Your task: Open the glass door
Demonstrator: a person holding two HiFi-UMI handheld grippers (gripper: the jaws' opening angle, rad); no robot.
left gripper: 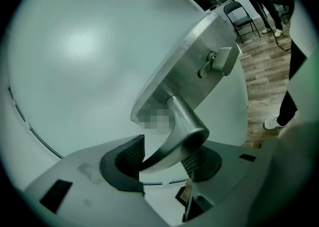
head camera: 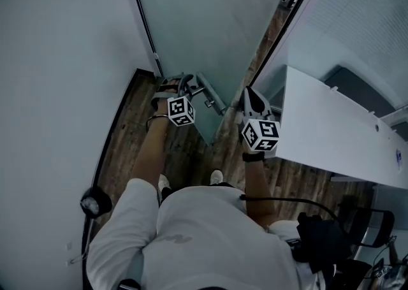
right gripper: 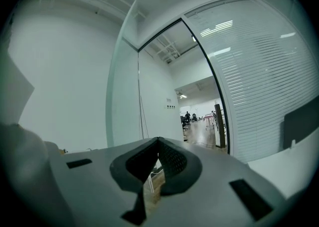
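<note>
The glass door (head camera: 210,27) stands ajar in front of me, swung toward me, with its edge near the doorway gap. Its metal lever handle (left gripper: 184,126) sticks out from a steel lock plate (left gripper: 199,71). My left gripper (left gripper: 162,163) is shut on the lever, whose end lies across both pads. In the head view the left gripper (head camera: 185,85) sits at the handle (head camera: 203,91). My right gripper (head camera: 250,96) is beside it at the door's edge, held level. In its own view the right gripper (right gripper: 158,153) is shut with nothing in it, facing the open gap (right gripper: 199,116).
A white wall (head camera: 57,59) closes off the left. A white desk (head camera: 331,129) and a partition with blinds (head camera: 370,14) stand at the right. A person's legs (left gripper: 286,106) and a folding chair (left gripper: 241,16) show beyond the door on the wood floor.
</note>
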